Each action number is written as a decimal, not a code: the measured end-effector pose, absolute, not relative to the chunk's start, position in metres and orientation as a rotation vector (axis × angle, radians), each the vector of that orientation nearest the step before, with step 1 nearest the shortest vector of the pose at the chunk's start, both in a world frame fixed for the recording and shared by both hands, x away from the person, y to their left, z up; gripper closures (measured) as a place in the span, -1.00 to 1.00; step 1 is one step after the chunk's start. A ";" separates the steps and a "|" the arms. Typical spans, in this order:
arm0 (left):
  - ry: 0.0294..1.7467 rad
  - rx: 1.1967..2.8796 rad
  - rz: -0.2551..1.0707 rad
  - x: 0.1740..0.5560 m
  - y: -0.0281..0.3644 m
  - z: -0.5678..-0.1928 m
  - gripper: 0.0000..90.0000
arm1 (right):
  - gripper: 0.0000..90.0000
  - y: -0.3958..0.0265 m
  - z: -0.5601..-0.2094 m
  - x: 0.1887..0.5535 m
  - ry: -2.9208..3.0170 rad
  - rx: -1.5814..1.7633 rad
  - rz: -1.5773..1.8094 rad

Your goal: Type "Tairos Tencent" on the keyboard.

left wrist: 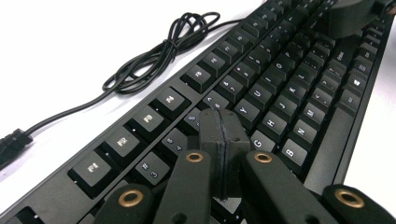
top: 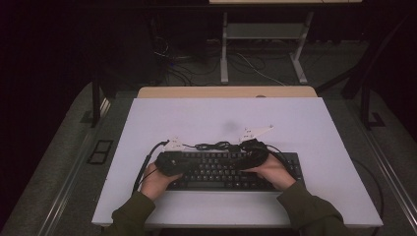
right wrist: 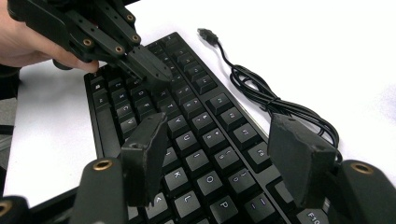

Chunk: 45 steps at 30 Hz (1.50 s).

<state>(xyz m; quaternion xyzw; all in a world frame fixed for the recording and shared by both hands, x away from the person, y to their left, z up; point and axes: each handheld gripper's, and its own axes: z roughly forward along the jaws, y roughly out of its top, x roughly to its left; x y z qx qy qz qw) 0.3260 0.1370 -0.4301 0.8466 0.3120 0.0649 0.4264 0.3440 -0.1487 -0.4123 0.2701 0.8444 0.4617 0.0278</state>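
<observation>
A black keyboard (top: 231, 170) lies across the near middle of the white table (top: 226, 115). My left gripper (top: 194, 163) reaches in from the keyboard's left end. In the left gripper view its jaws (left wrist: 223, 133) are shut together with nothing between them, the tip low over the keys near the number row; I cannot tell if it touches one. My right gripper (top: 237, 160) comes from the right end. Its jaws (right wrist: 219, 149) stand open above the letter keys, empty. The right gripper view also has the left gripper (right wrist: 152, 70) farther off.
The keyboard's black cable (top: 214, 145) lies bundled on the table just behind the keyboard (left wrist: 163, 51), and its loose USB plug (right wrist: 208, 34) rests on the white surface. Behind the table stand a wooden edge and a desk frame (top: 265, 34).
</observation>
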 end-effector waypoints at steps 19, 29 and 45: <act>0.770 2.087 0.146 0.324 0.141 -0.424 0.59 | -0.17 -0.150 -0.412 0.344 2.607 0.835 1.421; 0.763 2.094 0.170 0.321 0.143 -0.422 -0.01 | -0.09 -0.151 -0.412 0.345 2.611 0.838 1.424; 0.754 2.087 0.185 0.317 0.147 -0.424 -0.41 | 0.42 -0.159 -0.414 0.345 2.638 0.837 1.385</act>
